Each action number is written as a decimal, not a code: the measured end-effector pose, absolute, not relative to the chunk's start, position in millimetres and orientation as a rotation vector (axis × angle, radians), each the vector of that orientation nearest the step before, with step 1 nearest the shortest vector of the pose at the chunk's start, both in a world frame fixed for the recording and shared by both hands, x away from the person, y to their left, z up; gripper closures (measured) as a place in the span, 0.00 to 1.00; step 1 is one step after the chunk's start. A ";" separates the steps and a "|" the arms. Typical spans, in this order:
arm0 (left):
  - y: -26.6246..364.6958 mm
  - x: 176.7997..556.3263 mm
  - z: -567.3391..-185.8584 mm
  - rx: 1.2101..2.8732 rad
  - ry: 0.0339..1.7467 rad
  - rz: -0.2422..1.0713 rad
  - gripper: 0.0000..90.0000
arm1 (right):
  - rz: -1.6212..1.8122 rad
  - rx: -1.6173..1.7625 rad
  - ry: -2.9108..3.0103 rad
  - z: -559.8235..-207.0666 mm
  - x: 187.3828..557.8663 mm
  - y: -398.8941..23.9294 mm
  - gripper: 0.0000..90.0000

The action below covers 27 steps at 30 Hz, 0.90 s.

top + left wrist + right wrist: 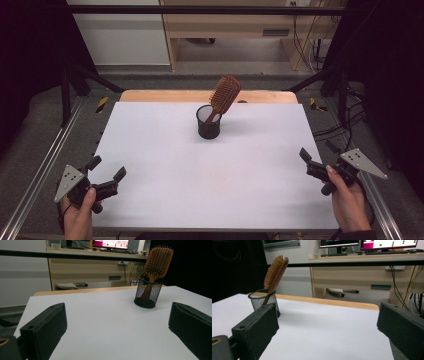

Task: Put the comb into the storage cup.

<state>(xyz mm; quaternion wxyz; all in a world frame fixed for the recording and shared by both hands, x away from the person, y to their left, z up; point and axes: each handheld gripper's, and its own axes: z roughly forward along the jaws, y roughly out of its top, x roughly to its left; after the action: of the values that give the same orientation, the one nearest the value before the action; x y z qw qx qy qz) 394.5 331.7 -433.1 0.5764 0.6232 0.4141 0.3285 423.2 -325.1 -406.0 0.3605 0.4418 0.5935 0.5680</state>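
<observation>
Well ahead of both grippers, left (106,168) and right (314,157), jaws apart, brush (223,96) leans in cup (208,122); an off-centre pull may topple it.

No readable text, label, brand or number for you anywhere. Monitors (387,243) at top of right gripper view and monitor (110,243) at top of left gripper view show screen content, too small and blurred to read.

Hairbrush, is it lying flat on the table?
No, the hairbrush stands handle-down in the black mesh cup, leaning against its rim.
</observation>
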 end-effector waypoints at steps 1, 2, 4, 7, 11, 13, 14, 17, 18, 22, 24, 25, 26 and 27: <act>331.4 394.5 -433.0 1.456 0.969 0.768 0.02 | 1.458 1.137 1.531 -407.9 422.0 -325.6 0.04; 331.3 394.5 -433.1 1.455 0.969 0.767 0.02 | 1.460 1.139 1.530 -409.7 420.8 -325.7 0.04; 331.5 394.6 -433.5 1.459 0.971 0.767 0.02 | 1.463 1.139 1.528 -413.2 418.3 -325.5 0.05; 332.3 394.6 -433.2 1.454 0.970 0.766 0.02 | 1.457 1.134 1.540 -418.6 415.4 -323.2 0.05; 333.2 394.5 -433.1 1.450 0.984 0.776 0.02 | 1.453 1.131 1.549 -424.6 412.5 -319.1 0.05; 333.6 394.6 -433.1 1.446 0.986 0.774 0.02 | 1.454 1.131 1.555 -427.3 411.5 -317.4 0.05; 333.5 394.5 -433.1 1.444 0.985 0.775 0.02 | 1.453 1.129 1.560 -428.4 410.9 -316.6 0.05; 332.4 394.2 -432.8 1.447 0.977 0.777 0.02 | 1.457 1.128 1.577 -431.1 409.2 -314.1 0.04; 332.0 394.1 -432.6 1.446 0.974 0.777 0.02 | 1.457 1.127 1.583 -431.9 408.9 -313.4 0.04; 331.4 394.1 -432.9 1.451 0.965 0.772 0.02 | 1.459 1.130 1.593 -435.4 406.7 -310.3 0.04; 331.3 394.3 -432.8 1.452 0.961 0.769 0.02 | 1.459 1.123 1.603 -437.2 406.0 -307.8 0.04; 331.2 394.3 -432.7 1.453 0.960 0.768 0.02 | 1.461 1.122 1.609 -438.1 405.7 -306.3 0.04; 330.8 394.4 -432.6 1.453 0.960 0.768 0.02 | 1.460 1.116 1.616 -439.1 405.6 -305.0 0.04; 330.7 394.4 -432.6 1.456 0.959 0.768 0.02 | 1.467 1.114 1.619 -440.1 405.6 -303.4 0.04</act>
<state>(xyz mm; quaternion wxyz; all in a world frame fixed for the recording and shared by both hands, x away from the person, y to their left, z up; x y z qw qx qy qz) 394.4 330.7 -432.6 0.5796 0.6226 0.4104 0.3287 405.6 -303.4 -440.1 0.3377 0.4276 0.6214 0.5630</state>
